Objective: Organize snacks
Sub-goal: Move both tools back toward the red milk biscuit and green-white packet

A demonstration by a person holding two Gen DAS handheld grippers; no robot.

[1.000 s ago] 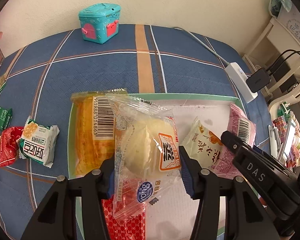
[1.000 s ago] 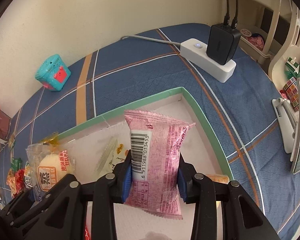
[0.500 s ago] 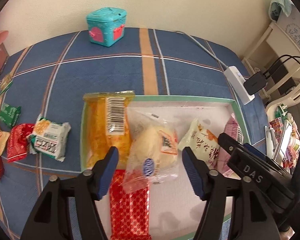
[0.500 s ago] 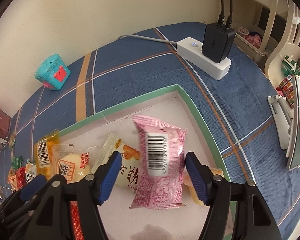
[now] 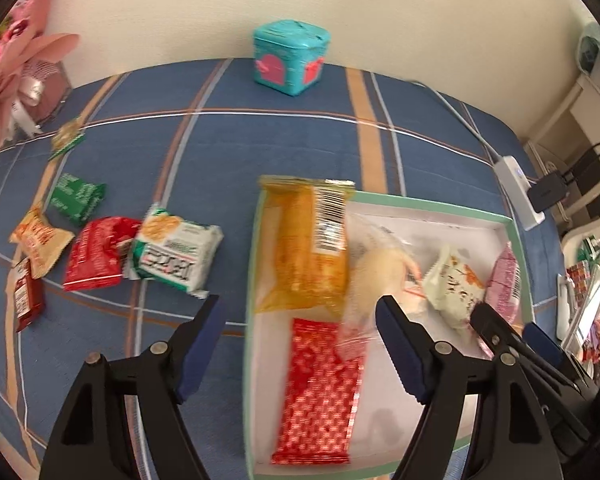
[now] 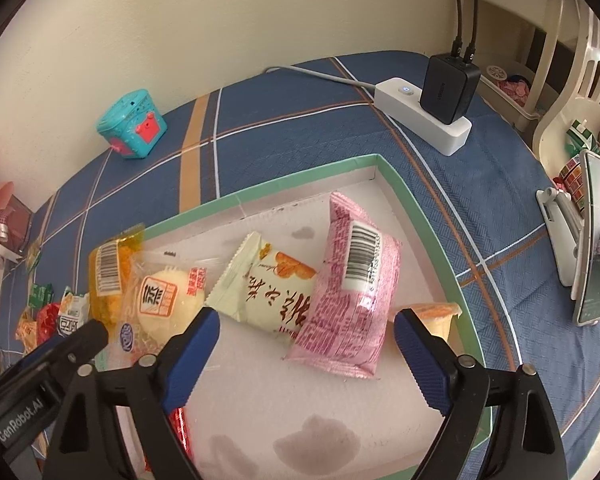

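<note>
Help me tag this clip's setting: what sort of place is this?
Most likely a home room, perhaps a bedroom or study corner: a plaid blue cloth covers the surface, a power strip with a charger lies on it, and a small teal toy box sits by the wall.

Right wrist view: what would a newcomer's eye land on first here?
Probably the pink snack packet, barcode up, lying in the green-rimmed tray just ahead of the open right gripper. Beside it lie a cream packet and a clear-wrapped bun. Beyond the tray, a teal toy box stands near the wall.
</note>
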